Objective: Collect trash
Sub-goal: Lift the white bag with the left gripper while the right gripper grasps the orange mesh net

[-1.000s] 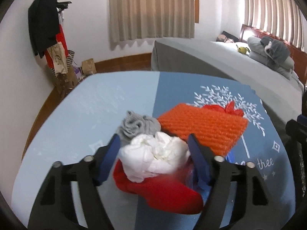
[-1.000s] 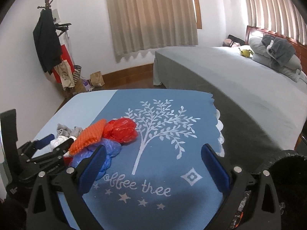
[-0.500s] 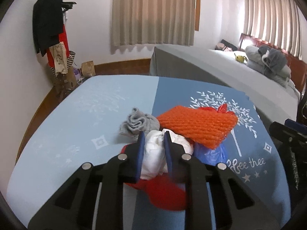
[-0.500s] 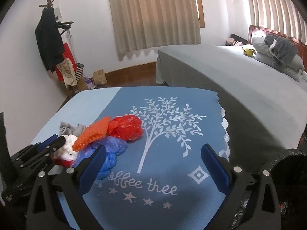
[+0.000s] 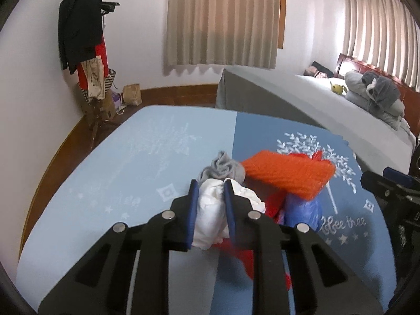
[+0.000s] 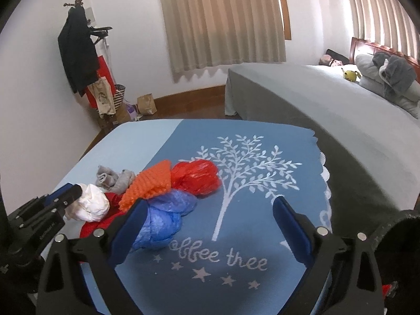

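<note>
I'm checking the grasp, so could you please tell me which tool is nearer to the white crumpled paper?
Left. The left tool is clamped on the white crumpled paper; the right tool stands open, apart to its right.

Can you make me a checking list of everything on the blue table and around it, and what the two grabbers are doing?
Surface: blue tablecloth with a white tree print.
Job's things: white crumpled paper, orange foam net, red plastic bag, blue plastic bag, all piled together.
Clutter: grey sock beside the pile; red cloth under the paper.
Grippers: left gripper shut on the white crumpled paper; right gripper open, holding nothing.
Cables: nothing seen.
Surroundings: bed, curtains, coat rack, paper bag on the floor.
</note>
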